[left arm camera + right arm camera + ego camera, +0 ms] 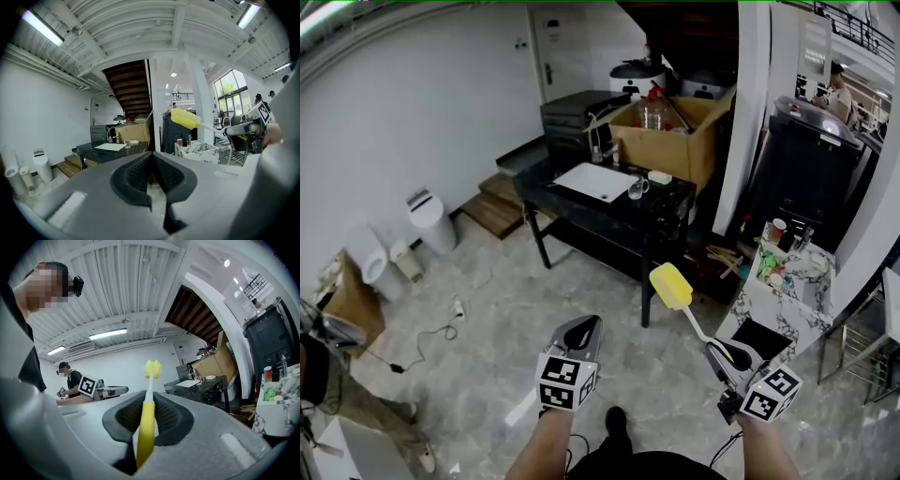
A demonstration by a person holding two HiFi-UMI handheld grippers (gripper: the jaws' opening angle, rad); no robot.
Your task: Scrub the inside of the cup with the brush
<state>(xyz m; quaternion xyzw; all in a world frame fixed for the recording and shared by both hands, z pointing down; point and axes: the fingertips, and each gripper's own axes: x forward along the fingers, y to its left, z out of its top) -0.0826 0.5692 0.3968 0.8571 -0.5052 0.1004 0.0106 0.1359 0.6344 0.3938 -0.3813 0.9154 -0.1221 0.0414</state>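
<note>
A brush with a yellow sponge head and a white and yellow handle sticks up from my right gripper, which is shut on the handle. In the right gripper view the handle runs between the pads and the head points upward. My left gripper is shut with nothing in it, its pads meeting. Both grippers hang over the floor, well short of the table. A small clear cup stands on the black table beside a white sink; the cup is also far off in the left gripper view.
A cardboard box with a jug sits at the table's far end. A marble-topped counter with small items stands to the right. A white bin, a cable on the floor and a person's leg are at the left.
</note>
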